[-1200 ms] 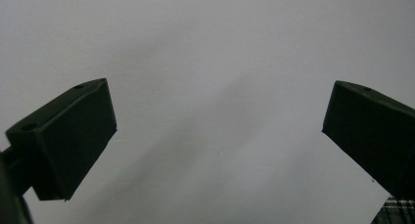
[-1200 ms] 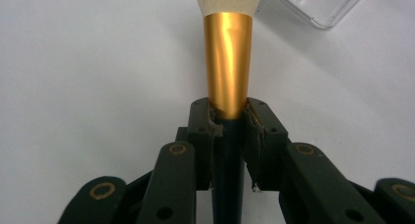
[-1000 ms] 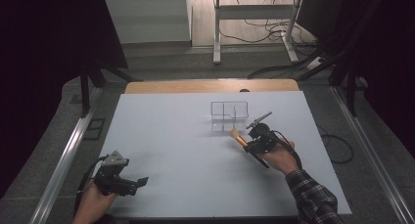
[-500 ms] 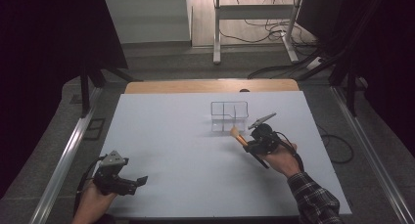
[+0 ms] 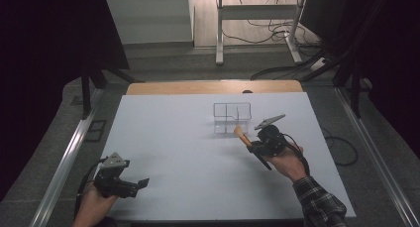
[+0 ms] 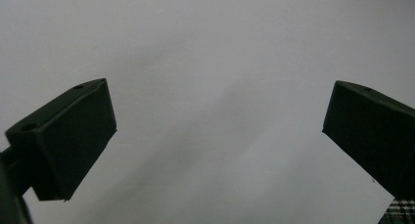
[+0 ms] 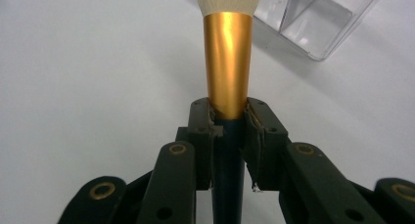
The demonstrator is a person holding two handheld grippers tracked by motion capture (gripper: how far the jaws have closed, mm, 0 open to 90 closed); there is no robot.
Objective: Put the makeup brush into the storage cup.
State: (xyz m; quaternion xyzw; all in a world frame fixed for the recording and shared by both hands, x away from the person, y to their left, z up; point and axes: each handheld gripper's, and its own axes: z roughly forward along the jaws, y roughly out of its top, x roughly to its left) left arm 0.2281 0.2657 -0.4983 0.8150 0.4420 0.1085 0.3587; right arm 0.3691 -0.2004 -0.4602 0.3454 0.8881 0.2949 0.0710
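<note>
A makeup brush [image 5: 240,133] with pale bristles, a gold ferrule [image 7: 227,62] and a dark handle lies slanted just above the white tabletop [image 5: 173,138]. My right gripper [image 5: 252,146] is shut on it where the ferrule meets the handle, and the right gripper view shows the grip [image 7: 228,116] closely. The bristles point towards a clear compartmented box [image 5: 232,115], whose corner [image 7: 313,23] is just ahead of them. My left gripper [image 5: 137,186] rests near the front left edge, open, with bare table between its jaws [image 6: 220,121].
A wooden strip [image 5: 213,86] runs along the table's far edge. Metal rails flank the table on both sides. A plaid sleeve [image 5: 319,207] comes in at the front right, and its cuff [image 6: 401,212] is also in the left gripper view.
My right gripper has shifted very slightly to the right with the brush in it. The left gripper has stayed where it was.
</note>
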